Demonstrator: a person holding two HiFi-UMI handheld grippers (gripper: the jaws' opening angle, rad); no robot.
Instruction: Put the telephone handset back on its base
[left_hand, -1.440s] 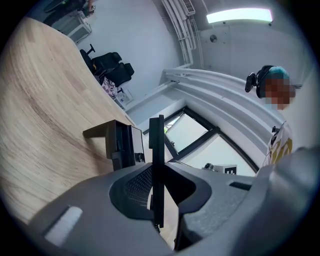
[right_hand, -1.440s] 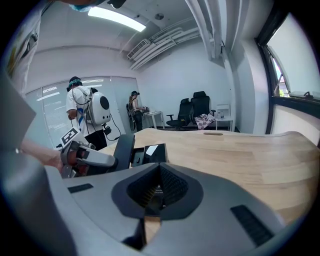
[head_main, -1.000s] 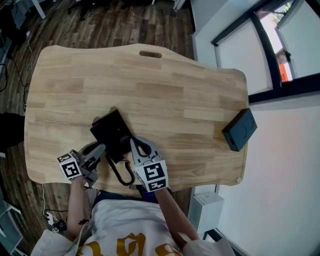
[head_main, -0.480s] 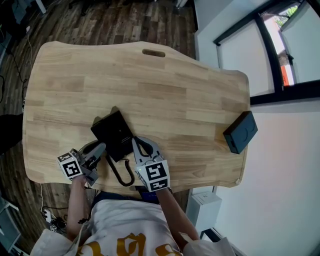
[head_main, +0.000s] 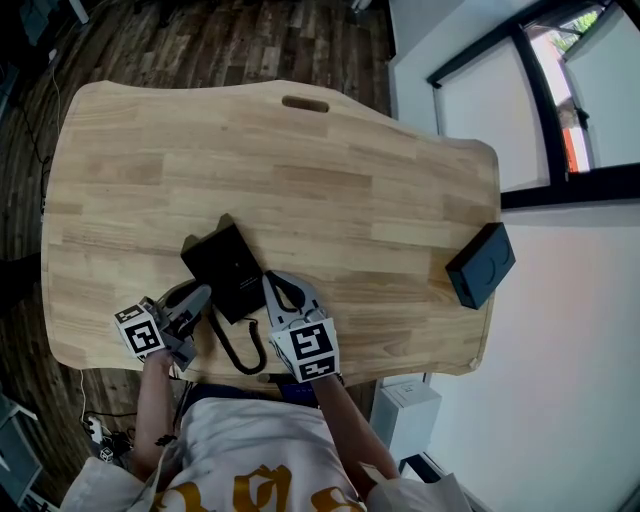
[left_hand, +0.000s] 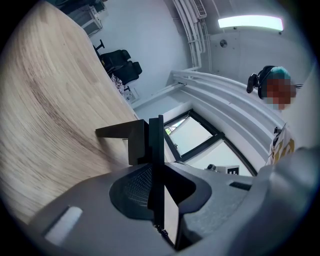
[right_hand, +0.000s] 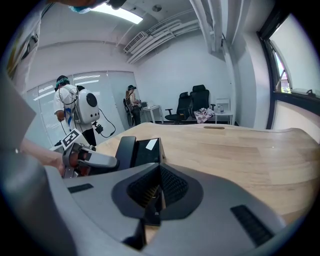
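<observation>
Pale wood-grain tabletop (head_main: 350, 170), flat black rectangular base (head_main: 235, 265). Left gripper (head_main: 203, 293) fingers pinch slim handset (right_hand: 125, 150) at base edge; right gripper (head_main: 272, 285) fingers pressed together. Black box (head_main: 480, 262): head view only.

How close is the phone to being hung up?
Nearly done, it seems. The handset lies along one side of the base. In hand: the left hand-held gripper is clamped on it. Left to do: make sure it sits flat, then let go.
</observation>
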